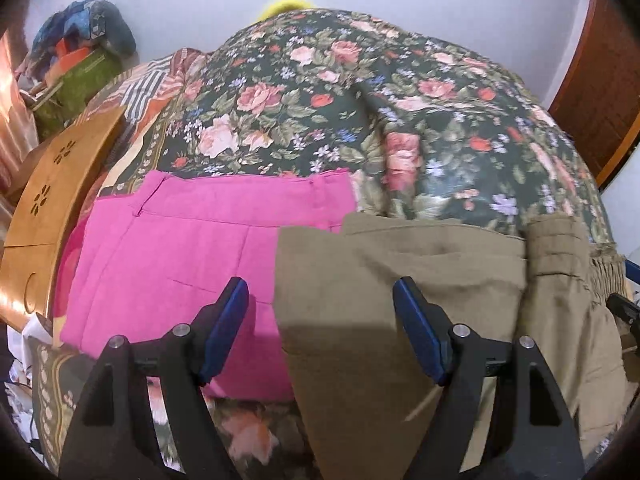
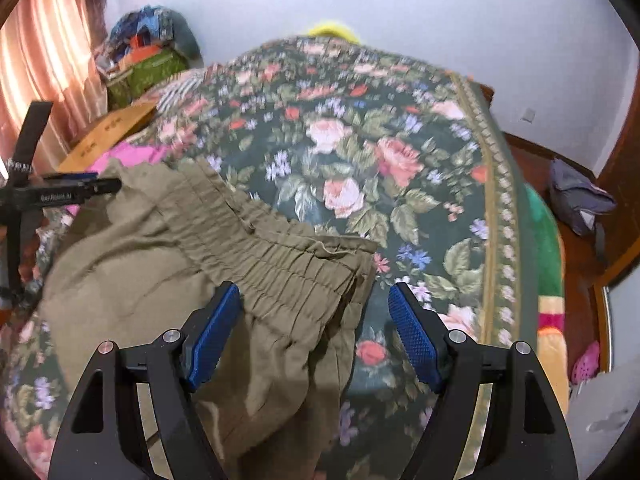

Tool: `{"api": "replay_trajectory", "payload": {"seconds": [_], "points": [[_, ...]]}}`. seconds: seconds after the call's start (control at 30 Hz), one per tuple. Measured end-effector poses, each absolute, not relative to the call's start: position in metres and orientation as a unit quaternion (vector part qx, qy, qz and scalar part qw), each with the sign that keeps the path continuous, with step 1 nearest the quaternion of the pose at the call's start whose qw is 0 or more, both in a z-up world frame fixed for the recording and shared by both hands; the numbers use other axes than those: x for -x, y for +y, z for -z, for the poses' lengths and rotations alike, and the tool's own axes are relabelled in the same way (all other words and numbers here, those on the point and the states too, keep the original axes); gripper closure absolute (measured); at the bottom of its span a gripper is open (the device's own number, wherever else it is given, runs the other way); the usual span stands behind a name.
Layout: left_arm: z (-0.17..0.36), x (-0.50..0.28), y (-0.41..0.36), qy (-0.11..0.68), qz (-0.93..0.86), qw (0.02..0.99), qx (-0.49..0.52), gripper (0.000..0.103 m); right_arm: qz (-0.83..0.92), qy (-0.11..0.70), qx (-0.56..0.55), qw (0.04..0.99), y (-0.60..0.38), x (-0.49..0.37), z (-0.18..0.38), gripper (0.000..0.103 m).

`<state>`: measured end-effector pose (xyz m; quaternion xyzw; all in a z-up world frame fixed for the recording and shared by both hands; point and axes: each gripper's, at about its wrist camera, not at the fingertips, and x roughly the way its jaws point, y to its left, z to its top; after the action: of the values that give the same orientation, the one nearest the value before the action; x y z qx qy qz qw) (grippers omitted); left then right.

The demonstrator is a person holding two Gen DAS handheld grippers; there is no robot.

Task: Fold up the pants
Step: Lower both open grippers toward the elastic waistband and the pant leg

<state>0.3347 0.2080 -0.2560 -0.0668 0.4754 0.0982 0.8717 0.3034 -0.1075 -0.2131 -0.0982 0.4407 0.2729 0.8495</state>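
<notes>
Floral bedspread (image 1: 320, 92), pink pants (image 1: 172, 248) beside olive pants (image 1: 400, 280), both grippers' fingers spread.

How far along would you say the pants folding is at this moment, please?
Done: the pink pants lie folded flat on the floral bedspread. In hand: nothing is gripped; the left claw and right claw both hover open over the olive pants. Left: those lie rumpled, with the elastic waistband bunched, and need smoothing and folding.

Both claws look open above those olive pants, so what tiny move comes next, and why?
Probably lower the right gripper and close it on the gathered waistband of the olive pants: its jaws are open, straddling the waistband's end, holding nothing.
</notes>
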Motion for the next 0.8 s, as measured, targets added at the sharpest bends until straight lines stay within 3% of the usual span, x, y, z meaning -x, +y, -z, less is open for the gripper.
{"api": "replay_trajectory", "payload": {"seconds": [0.33,0.8], "points": [[0.253,-0.336,0.233,0.464,-0.149,0.872,0.050,0.026,-0.281,0.432,0.098,0.851,-0.115,-0.311,0.218,0.030],[0.211,-0.256,0.213,0.445,-0.093,0.887,0.085,0.026,-0.253,0.426,0.059,0.867,-0.138,-0.271,0.162,0.030]]}}
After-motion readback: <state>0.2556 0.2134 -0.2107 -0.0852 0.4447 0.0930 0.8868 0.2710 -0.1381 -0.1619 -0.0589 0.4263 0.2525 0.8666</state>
